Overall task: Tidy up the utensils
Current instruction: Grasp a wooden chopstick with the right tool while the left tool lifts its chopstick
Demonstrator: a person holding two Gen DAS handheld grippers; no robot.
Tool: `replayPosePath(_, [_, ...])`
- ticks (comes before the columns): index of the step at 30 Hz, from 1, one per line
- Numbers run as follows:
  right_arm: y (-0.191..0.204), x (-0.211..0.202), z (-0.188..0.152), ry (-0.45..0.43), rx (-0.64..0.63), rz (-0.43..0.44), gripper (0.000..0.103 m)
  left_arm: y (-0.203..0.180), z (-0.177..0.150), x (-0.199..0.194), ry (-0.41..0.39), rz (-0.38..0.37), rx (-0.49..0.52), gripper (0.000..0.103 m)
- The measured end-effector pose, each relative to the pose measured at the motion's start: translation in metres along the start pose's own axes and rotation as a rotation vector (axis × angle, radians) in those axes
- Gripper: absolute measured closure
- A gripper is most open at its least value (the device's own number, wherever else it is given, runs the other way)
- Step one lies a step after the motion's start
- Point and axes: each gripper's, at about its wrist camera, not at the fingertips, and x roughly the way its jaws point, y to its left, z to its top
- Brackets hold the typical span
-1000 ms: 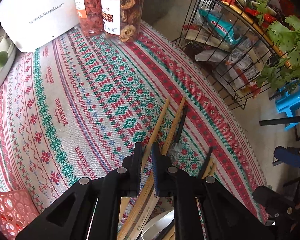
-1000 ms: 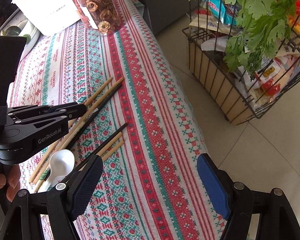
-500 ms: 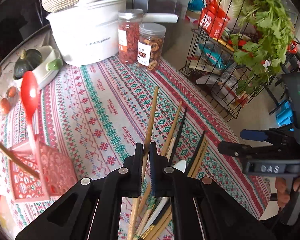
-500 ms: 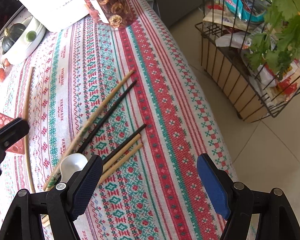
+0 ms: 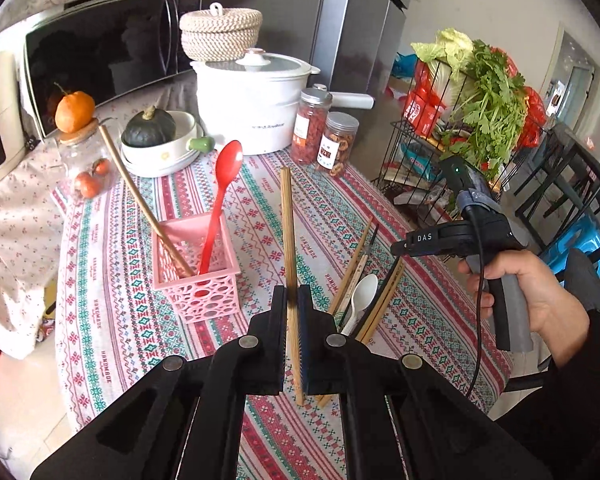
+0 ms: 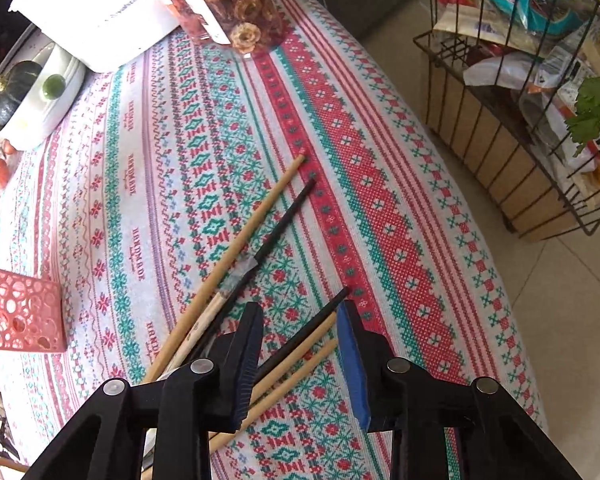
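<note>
Wooden chopstick [image 5: 288, 236], clenched in your left gripper [image 5: 293, 300], now stands higher, near the pink basket [image 5: 198, 276]; your right gripper [image 6: 300, 344] has narrowed, jaws parted astride chopsticks [image 6: 296, 360] near the tablecloth [image 6: 440, 280] edge.

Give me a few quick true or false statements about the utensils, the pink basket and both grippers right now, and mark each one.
1. The left gripper is shut on a wooden chopstick. True.
2. The pink basket holds a white spoon. False: it holds a red spoon.
3. The right gripper is open above chopsticks on the tablecloth. True.
4. The pink basket lies tipped over. False: it stands upright.
</note>
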Motion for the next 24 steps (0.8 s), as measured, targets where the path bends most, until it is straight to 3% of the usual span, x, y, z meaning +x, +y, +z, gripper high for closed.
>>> replayPosePath(7, [0.004,0.009,0.021,-0.035,0.075,0.055,0.079,0.021,-0.006,-0.011,-0.004,-0.002,-0.046,0.099])
replayPosePath(13, [0.024,0.036,0.028,0.000,0.067,-0.038,0.089,0.032,-0.005,-0.012,-0.004,0.001,-0.071,0.099])
replayPosePath(18, [0.041,0.040,0.029,-0.034,0.038,-0.128,0.092,0.036,-0.006,-0.013,-0.003,0.011,-0.071,0.099])
replayPosePath(22, [0.040,0.037,0.027,-0.063,0.075,-0.056,0.103,0.040,-0.005,-0.015,-0.011,0.022,-0.080,0.099])
replayPosePath(24, [0.037,0.028,0.028,-0.084,0.080,-0.015,0.103,0.042,-0.005,-0.018,-0.019,0.028,-0.085,0.099])
